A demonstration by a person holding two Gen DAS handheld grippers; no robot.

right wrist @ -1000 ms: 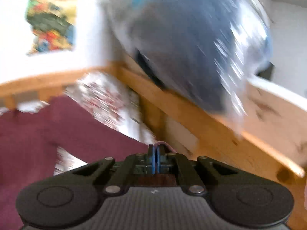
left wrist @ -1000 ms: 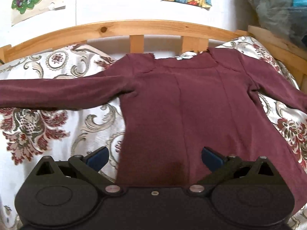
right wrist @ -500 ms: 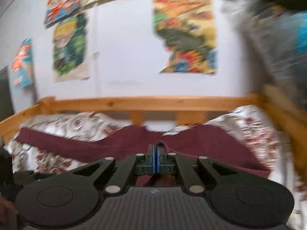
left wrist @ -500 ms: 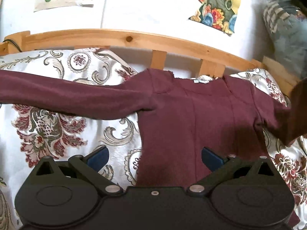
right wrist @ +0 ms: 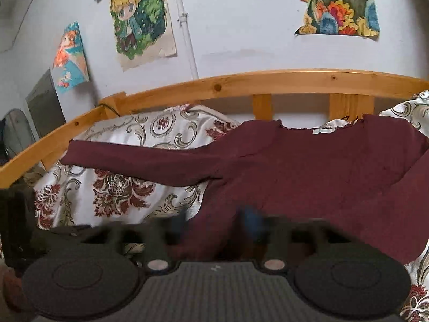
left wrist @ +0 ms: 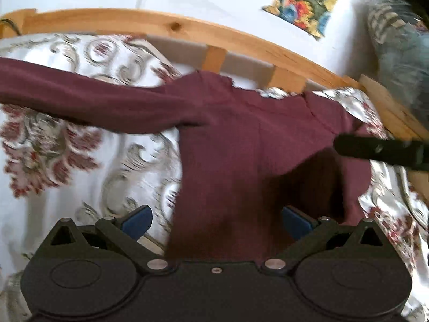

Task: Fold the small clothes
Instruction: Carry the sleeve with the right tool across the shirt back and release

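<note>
A maroon long-sleeved top (left wrist: pixel 241 145) lies flat on the bed's floral cover (left wrist: pixel 80 166), neckline toward the wooden rail (left wrist: pixel 166 26). One sleeve stretches straight out, far past the left side of the left gripper (left wrist: pixel 215 220). The other sleeve is folded in across the body, a dark fold just ahead of the right-hand jaw. The left jaws stand wide open over the hem, nothing pressed between them. The right gripper (right wrist: pixel 214 222) shows blurred; its jaws have just been opening and stand apart, the top's lower edge between them, not gripped. Ahead of them the body spreads rightward, label at the neck.
</note>
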